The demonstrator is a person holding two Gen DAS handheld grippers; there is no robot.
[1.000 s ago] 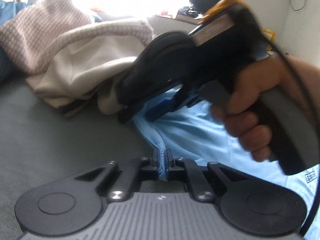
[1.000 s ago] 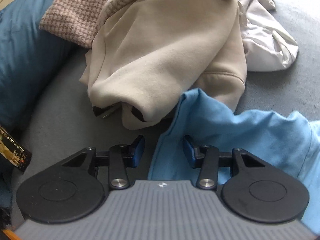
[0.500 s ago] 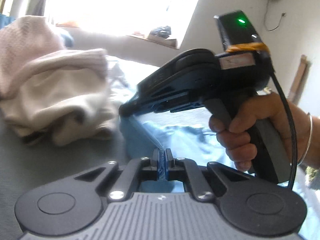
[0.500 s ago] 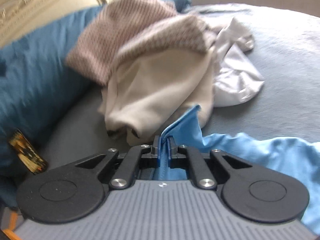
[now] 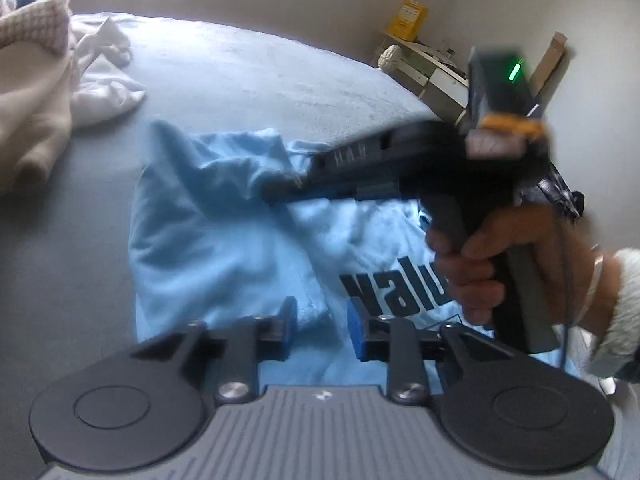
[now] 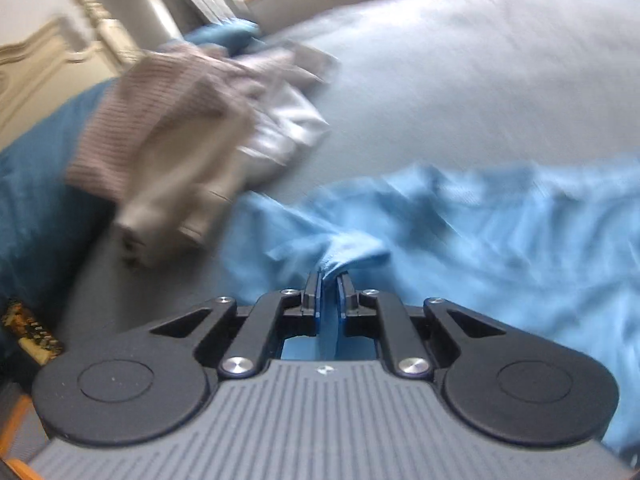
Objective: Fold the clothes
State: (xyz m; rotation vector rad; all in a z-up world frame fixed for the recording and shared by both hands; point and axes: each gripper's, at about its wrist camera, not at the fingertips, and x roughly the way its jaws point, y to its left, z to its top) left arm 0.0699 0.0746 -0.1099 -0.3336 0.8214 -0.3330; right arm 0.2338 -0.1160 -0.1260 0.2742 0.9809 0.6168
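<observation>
The light blue T-shirt [image 5: 224, 248] lies spread and wrinkled on the grey bed [image 5: 280, 68], near the pile of beige and white clothes [image 5: 36, 112]. The left gripper [image 5: 320, 322] is over the shirt's near edge with its jaws wide apart – nothing between them. The right gripper [image 6: 329, 292], held by a hand [image 5: 476, 276], pinches a fold of the shirt between nearly closed fingers.

Left gripper [image 5: 318, 324] spread, right gripper [image 6: 329, 294] nearly closed
</observation>
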